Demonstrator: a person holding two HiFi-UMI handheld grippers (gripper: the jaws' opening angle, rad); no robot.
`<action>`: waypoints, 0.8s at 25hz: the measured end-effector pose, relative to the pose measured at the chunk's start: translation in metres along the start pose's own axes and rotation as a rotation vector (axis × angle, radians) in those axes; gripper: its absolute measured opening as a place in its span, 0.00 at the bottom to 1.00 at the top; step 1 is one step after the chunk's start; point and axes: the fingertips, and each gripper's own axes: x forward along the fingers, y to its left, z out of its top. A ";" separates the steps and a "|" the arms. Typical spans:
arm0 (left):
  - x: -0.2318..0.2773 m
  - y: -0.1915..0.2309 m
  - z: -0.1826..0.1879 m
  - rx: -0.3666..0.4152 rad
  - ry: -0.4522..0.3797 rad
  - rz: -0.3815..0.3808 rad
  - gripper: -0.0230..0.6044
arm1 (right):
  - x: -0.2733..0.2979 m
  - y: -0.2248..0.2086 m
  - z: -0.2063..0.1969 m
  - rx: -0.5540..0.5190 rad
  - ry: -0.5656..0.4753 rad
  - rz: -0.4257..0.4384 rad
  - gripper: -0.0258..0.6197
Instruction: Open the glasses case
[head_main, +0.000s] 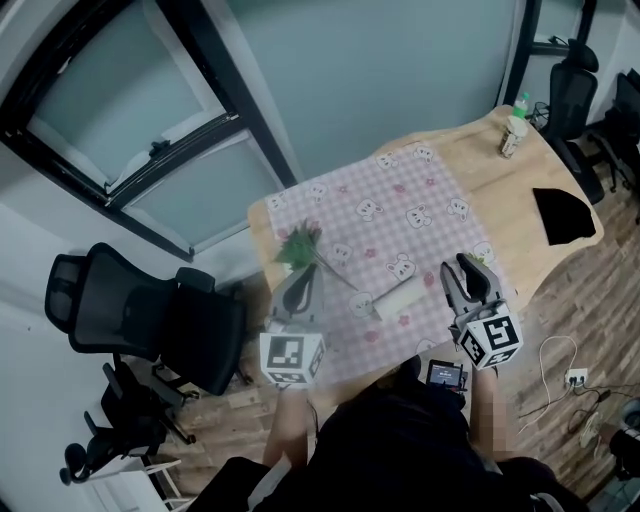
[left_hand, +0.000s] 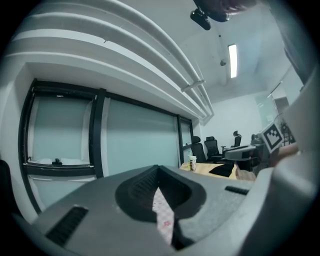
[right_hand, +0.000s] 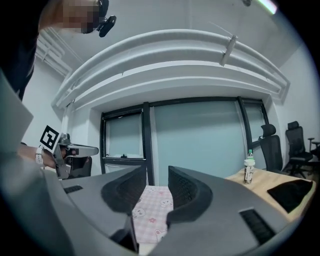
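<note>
The glasses case, a pale oblong, lies on the pink checked cloth near the table's front edge. It falls between my two grippers and neither touches it. My left gripper hovers to its left with the fingertips together, only a thin sliver of cloth showing behind them in the left gripper view. To the case's right, my right gripper holds its jaws apart with nothing between them; in the right gripper view only cloth shows through the gap. The case is out of sight in both gripper views.
A green artificial sprig with a thin stem lies just beyond the left gripper. A small bottle stands at the far right corner of the wooden table, and a black cloth-like thing lies at its right edge. Black office chairs stand left of the table.
</note>
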 end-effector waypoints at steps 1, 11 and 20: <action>0.000 0.001 -0.002 0.003 0.005 0.004 0.03 | 0.002 0.002 -0.002 0.003 0.003 0.016 0.27; -0.005 0.011 -0.007 0.034 0.038 0.040 0.03 | 0.033 0.025 -0.120 -0.663 0.390 0.196 0.30; -0.036 0.031 -0.027 0.036 0.105 0.115 0.03 | 0.023 0.059 -0.322 -1.148 0.736 0.532 0.30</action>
